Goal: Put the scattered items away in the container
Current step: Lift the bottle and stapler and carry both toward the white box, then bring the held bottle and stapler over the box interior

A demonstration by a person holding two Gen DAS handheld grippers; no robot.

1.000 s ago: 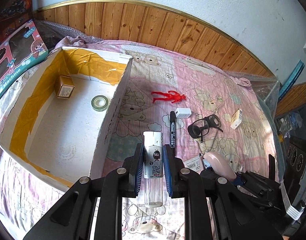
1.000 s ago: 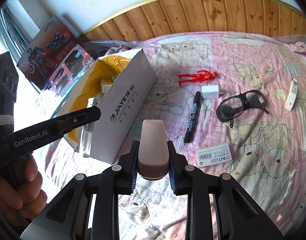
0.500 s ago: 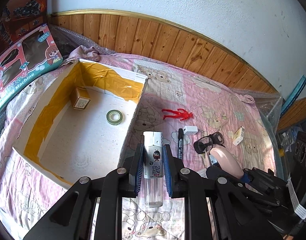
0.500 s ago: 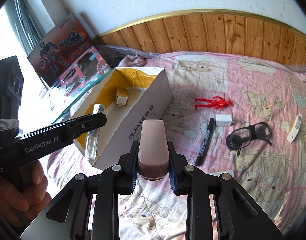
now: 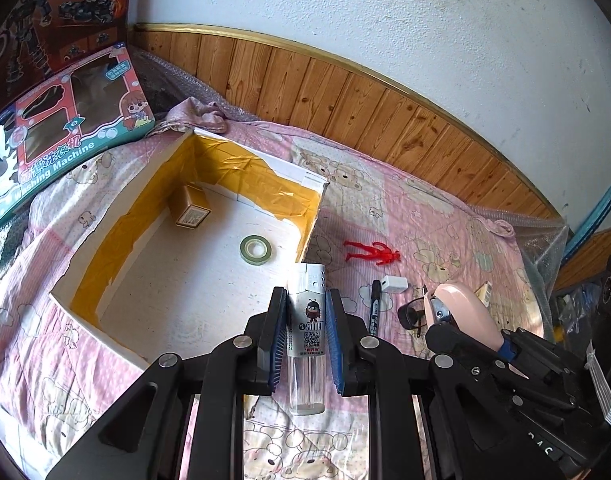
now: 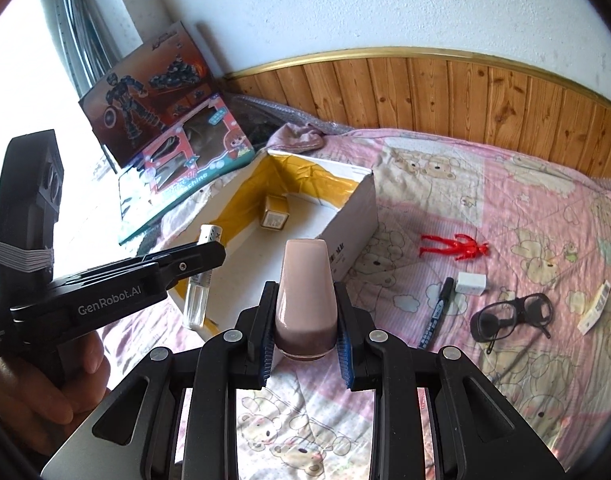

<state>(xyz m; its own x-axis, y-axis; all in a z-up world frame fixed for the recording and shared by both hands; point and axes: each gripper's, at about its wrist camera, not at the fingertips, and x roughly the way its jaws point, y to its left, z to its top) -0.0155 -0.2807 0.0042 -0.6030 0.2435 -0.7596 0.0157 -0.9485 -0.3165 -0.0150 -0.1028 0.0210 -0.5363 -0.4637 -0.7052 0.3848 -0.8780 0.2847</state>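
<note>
A pink bear-print quilt (image 5: 405, 208) runs to a wood-panelled wall, carrying the white box (image 5: 105, 240) near its left edge. From the left wrist, the left gripper (image 5: 305, 336) clamps a clear spray bottle (image 5: 307, 320) above the box's near rim, seemingly poised to drop it beside the tape roll (image 5: 256, 249). From the right wrist, the right gripper (image 6: 305, 332) pinches a pink oblong case (image 6: 305, 292), held back near the box corner, probably waiting. The red figure (image 6: 453, 247), marker (image 6: 435, 314) and glasses (image 6: 509, 316) lie mid-quilt.

"GenRobot.AI" on left hand-held gripper (image 6: 203, 258); "Washing Machine" on toy box (image 5: 71, 120); "Sanny" on spray bottle (image 5: 306, 320).
</note>
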